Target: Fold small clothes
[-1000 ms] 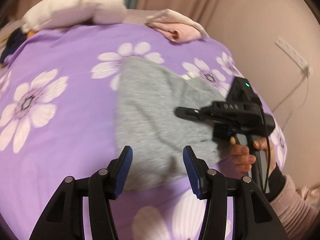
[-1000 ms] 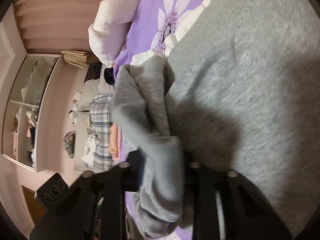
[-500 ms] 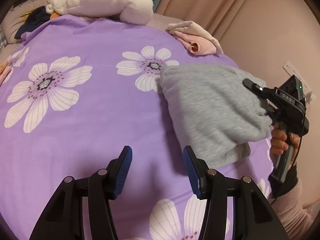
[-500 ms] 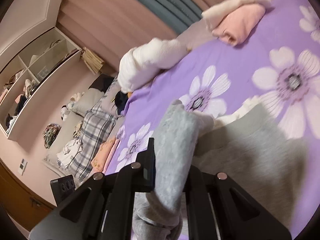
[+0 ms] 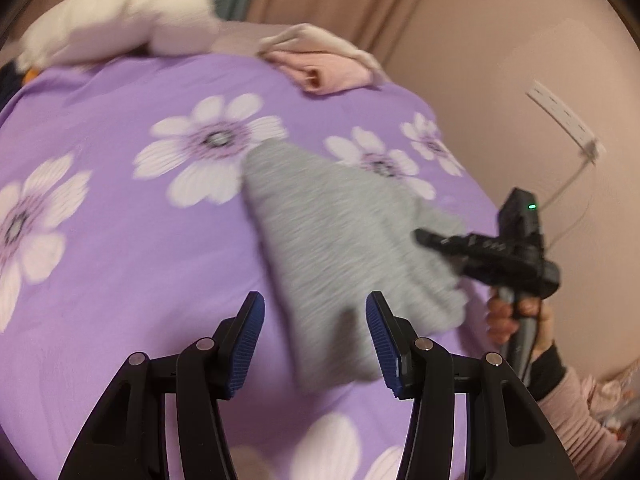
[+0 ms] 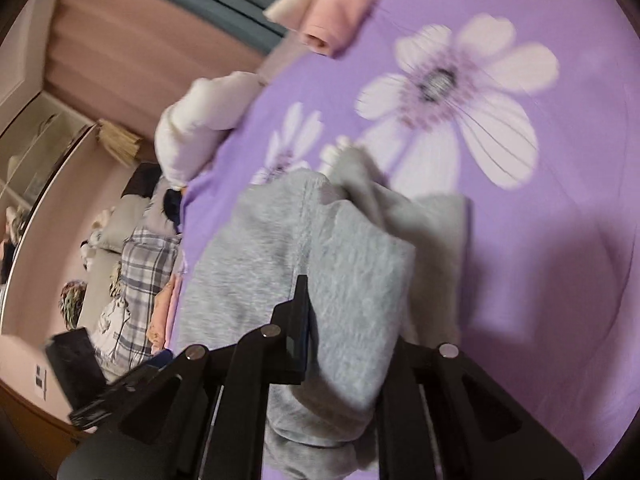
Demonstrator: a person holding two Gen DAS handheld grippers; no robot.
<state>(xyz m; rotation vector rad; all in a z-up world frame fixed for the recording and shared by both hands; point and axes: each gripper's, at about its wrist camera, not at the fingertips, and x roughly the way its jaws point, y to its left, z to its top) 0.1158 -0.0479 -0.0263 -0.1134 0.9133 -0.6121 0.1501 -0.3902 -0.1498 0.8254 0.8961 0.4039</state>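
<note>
A grey knit garment lies folded on the purple flowered bedspread. My left gripper is open and empty, hovering just above the garment's near edge. My right gripper is at the garment's right side and is shut on its edge. In the right wrist view the grey garment bunches up between the fingers of my right gripper, and its right fingertip is hidden by the cloth.
A folded pink and cream garment lies at the far edge of the bed. A white plush pillow sits at the back left. A wall stands close on the right. Plaid clothes lie beside the bed.
The right gripper has shifted the grey garment back towards the left gripper, which now has the garment's near edge between its open fingers. The left view has swung right.
</note>
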